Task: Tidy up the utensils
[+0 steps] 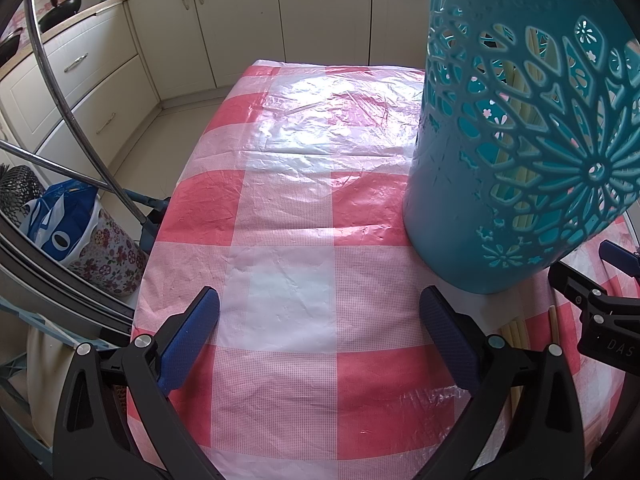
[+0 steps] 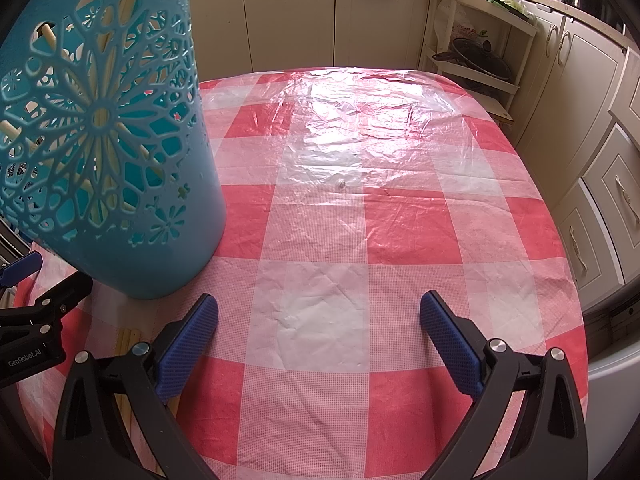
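Kitchen, checked plastic tablecloth point(image 2: 360, 216): loose chopsticks point(image 1: 516, 332) beside teal holder point(image 1: 500, 184), light, stiff, roll-prone, best pinched mid-shaft; left gripper point(image 1: 320, 320) and right gripper point(image 2: 320, 320) wide open, empty.

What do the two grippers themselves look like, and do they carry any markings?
Both are alike. The left gripper and right gripper have black plastic arms with silver round rivets and two fingers faced with dark blue dimpled pads. The left one's body reads GenRobot.AI in white; the right's shows the letters DAS. No cables show.
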